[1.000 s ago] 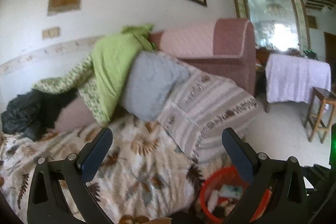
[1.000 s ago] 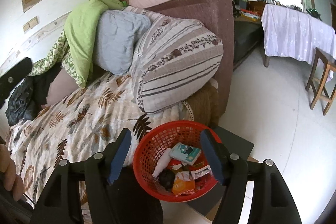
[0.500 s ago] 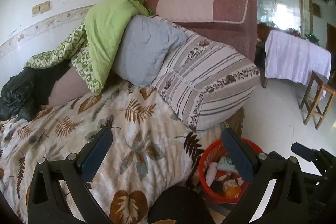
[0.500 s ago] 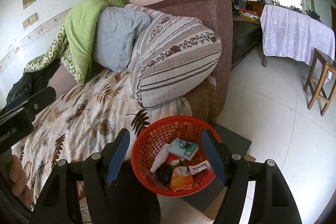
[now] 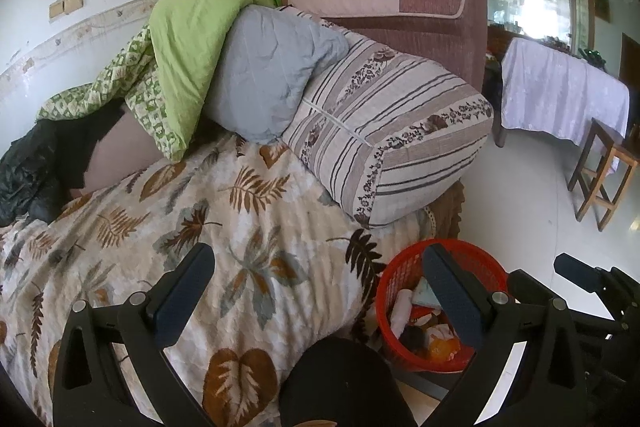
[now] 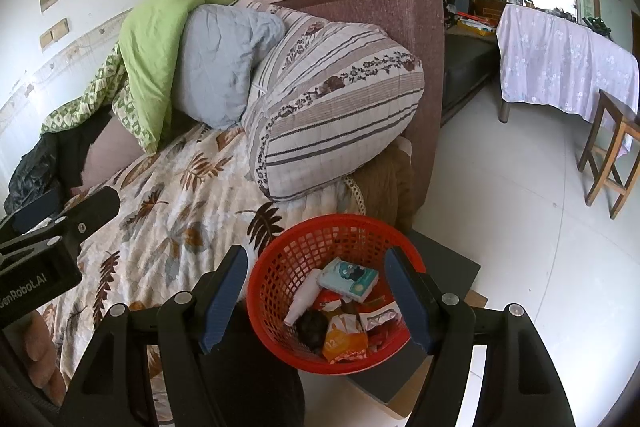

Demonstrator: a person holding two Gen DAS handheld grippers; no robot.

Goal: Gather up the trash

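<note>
A red mesh basket point(image 6: 276, 267) stands on a dark board beside the sofa. It holds a pale tissue pack point(image 6: 348, 277), a white bottle point(image 6: 304, 301), an orange wrapper point(image 6: 344, 341) and a dark round lump point(image 6: 312, 325). My right gripper point(image 6: 316, 259) hovers above the basket, open, with nothing in its jaws. My left gripper point(image 5: 318, 255) is over the leaf-patterned bedspread point(image 5: 248, 227), also open with nothing between its fingers. In the left wrist view the basket point(image 5: 480, 255) sits partly behind the right finger. No loose trash shows on the bedspread.
A striped pillow point(image 5: 384, 131), a grey pillow point(image 5: 268, 71), a green blanket point(image 5: 192, 39) and a black garment point(image 5: 32, 171) are piled on the sofa. A cloth-covered table point(image 6: 560, 59) and a wooden stool point(image 6: 612, 155) stand on the tiled floor. A person's dark-clad knee point(image 5: 340, 379) is near the basket.
The left gripper has dipped and tilted downward, so more of the bedspread and the basket now show in its view. The right gripper has stayed over the basket.
</note>
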